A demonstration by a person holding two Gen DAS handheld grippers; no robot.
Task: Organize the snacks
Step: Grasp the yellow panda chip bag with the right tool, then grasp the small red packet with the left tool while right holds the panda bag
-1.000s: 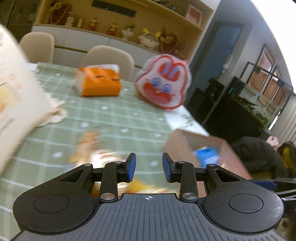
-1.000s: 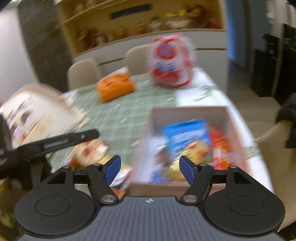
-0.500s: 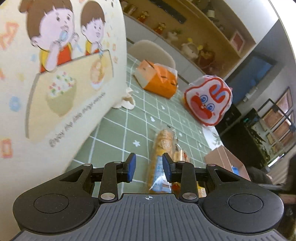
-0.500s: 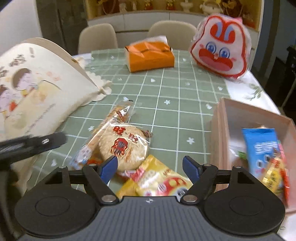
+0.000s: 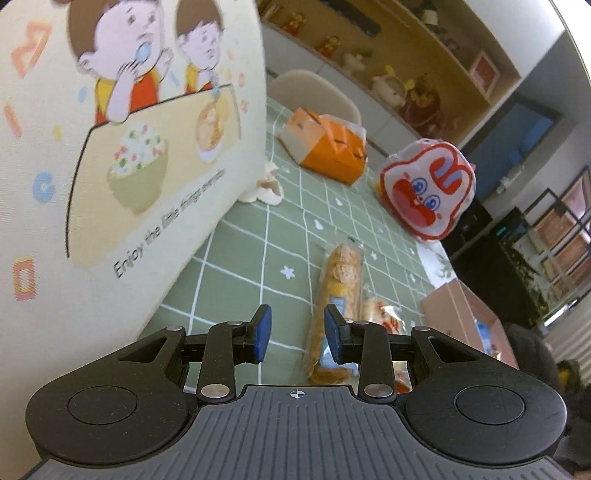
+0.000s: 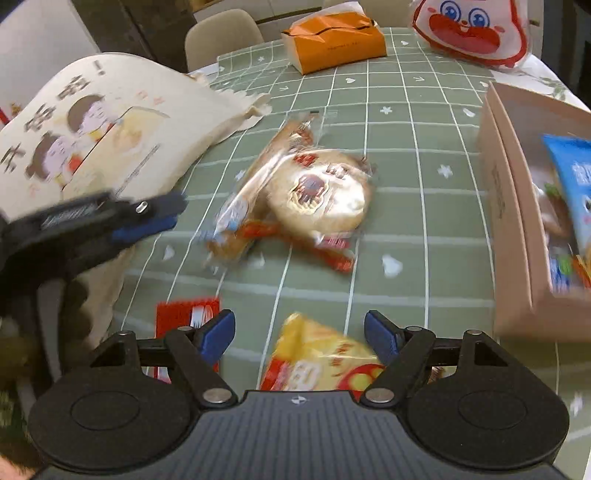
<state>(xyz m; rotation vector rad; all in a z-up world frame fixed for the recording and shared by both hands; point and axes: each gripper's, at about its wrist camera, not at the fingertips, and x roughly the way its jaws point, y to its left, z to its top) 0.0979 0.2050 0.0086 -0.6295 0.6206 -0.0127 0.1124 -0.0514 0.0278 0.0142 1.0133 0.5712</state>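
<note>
Loose snacks lie on the green checked tablecloth: a round rice cracker pack [image 6: 317,192], a long clear biscuit pack [image 5: 338,284] [image 6: 255,188], a yellow packet [image 6: 317,358] and a red packet [image 6: 188,317]. A pink box [image 6: 513,236] on the right holds a blue packet [image 6: 572,184] and other snacks. My right gripper [image 6: 299,336] is open and empty, low over the yellow packet. My left gripper [image 5: 297,334] is open and empty, just left of the long biscuit pack; it shows from the side in the right wrist view [image 6: 147,218].
A large cream cartoon-printed bag [image 5: 110,147] [image 6: 92,133] lies on the left. An orange tissue box [image 5: 328,151] [image 6: 332,44] and a red-and-white rabbit bag [image 5: 428,192] [image 6: 469,29] stand at the far end. Chairs and shelves are behind the table.
My right gripper has swung left from the pink box and dropped towards the loose snacks. My left gripper has swung left and lowered beside the cartoon bag.
</note>
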